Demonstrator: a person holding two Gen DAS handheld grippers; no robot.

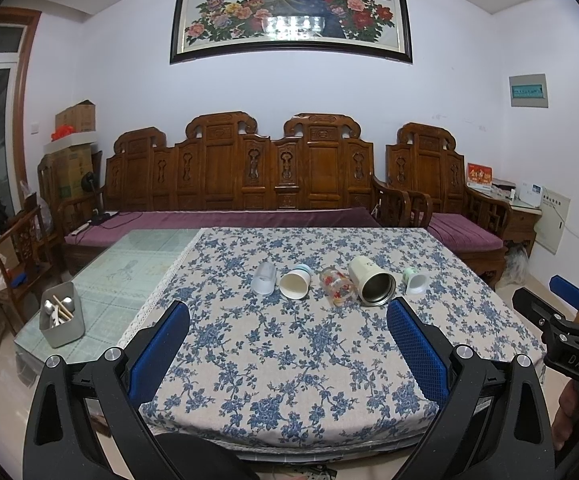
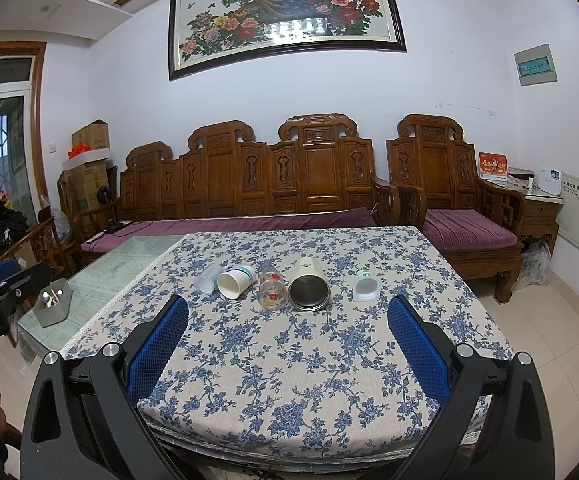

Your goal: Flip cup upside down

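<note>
Several cups lie on their sides in a row on the floral tablecloth [image 1: 289, 352]: a frosted clear cup [image 1: 263, 278], a white paper cup [image 1: 295, 281], a flowered glass [image 1: 336, 286], a cream steel-lined tumbler [image 1: 371, 281] and a small white-green cup [image 1: 416, 281]. The right wrist view shows the same row: frosted cup [image 2: 207, 278], paper cup [image 2: 236, 281], glass [image 2: 271, 287], tumbler [image 2: 308, 285], small cup [image 2: 366, 286]. My left gripper [image 1: 289, 344] is open and empty, near the table's front edge. My right gripper [image 2: 289, 344] is open and empty, also short of the cups.
A grey utensil box [image 1: 62, 315] stands on the bare glass tabletop at left. A carved wooden sofa [image 1: 249, 184] with purple cushions is behind the table. The right gripper body [image 1: 569, 336] shows at the left view's right edge.
</note>
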